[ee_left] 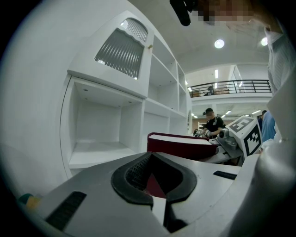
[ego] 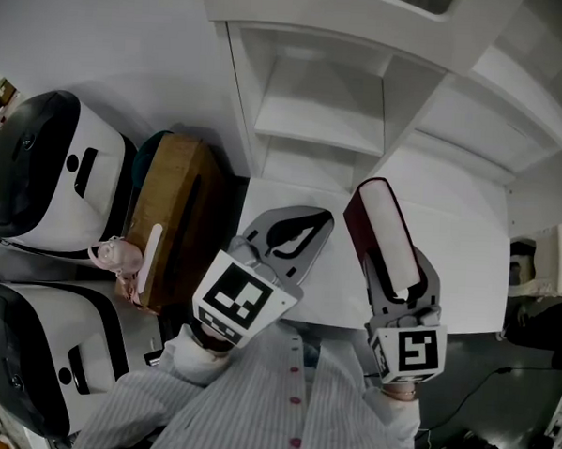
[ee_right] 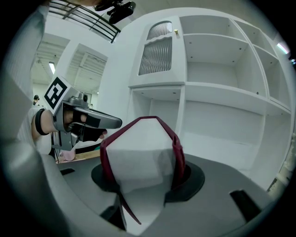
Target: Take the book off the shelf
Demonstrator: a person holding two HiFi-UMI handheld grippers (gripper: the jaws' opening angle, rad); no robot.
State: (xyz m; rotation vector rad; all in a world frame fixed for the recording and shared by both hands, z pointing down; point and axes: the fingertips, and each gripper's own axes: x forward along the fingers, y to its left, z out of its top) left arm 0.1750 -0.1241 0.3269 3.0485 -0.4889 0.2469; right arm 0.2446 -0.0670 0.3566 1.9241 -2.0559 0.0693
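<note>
Right gripper view: my right gripper (ee_right: pixel 145 178) clamps the covers of the dark-red hardback book (ee_right: pixel 138 148), likely stiff and weighty; my left gripper (ee_left: pixel 152 162) is closed, empty.

From up on the head, staring steeply down on shelf (ego: pixel 319 118), left claw (ego: pixel 299 231) and right claw (ego: pixel 402 277). From each claw, peering along own jaws super close, roughly level at the shelf. Catching the same book (ego: pixel 384 229) in all three.
</note>
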